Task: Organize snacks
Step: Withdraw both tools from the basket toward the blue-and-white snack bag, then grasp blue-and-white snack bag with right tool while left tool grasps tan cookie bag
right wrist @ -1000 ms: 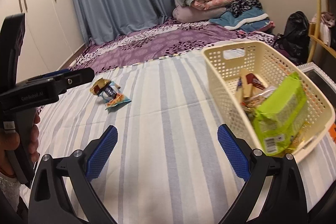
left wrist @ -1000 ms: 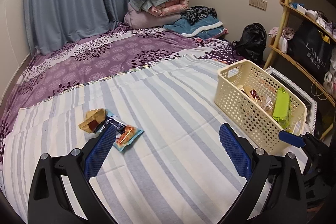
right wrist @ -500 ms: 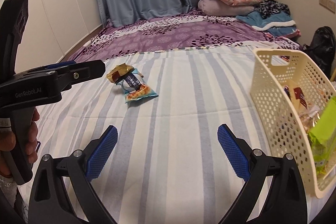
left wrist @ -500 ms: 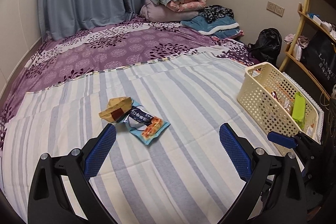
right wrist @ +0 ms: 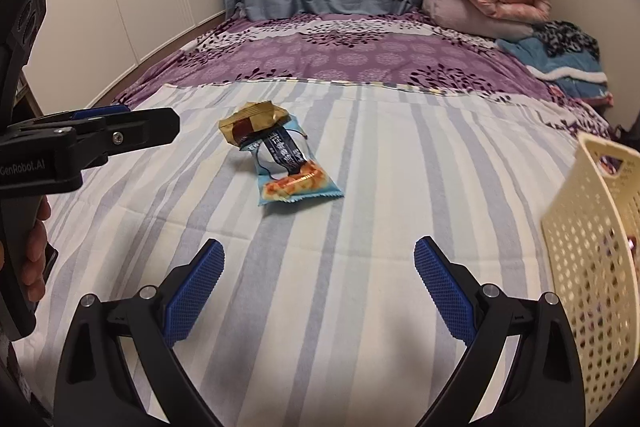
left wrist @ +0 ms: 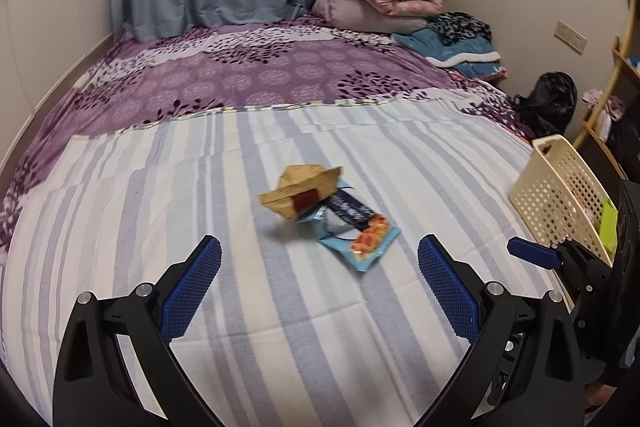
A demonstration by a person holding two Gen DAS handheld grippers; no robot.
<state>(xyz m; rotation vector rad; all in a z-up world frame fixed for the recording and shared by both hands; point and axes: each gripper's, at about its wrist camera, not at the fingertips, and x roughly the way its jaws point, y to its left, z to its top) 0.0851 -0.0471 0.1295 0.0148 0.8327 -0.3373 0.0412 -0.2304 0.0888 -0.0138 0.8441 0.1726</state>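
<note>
Change: over the last second both views have swung away from the cream perforated plastic basket and toward the loose packets; the basket, central a second ago, now sits at the right edge of each view.
Meaning: judged from this, the drop-off at the basket is finished and the next pick-up is being lined up.
Left hand-held gripper: fingers spread wide, holding nothing, above the striped bed sheet, near the packets.
Right hand-held gripper: fingers spread wide, empty, also aimed at the packets.
Loose snacks: two, touching: a gold-tan crinkled foil packet lying partly on a light-blue flat plastic snack packet with a dark band, mid-bed, well apart from the basket.
Basket count: one, with a lime-green packet visible inside; other contents too hidden to count.
Remaining: apparently two packets to move.
</note>
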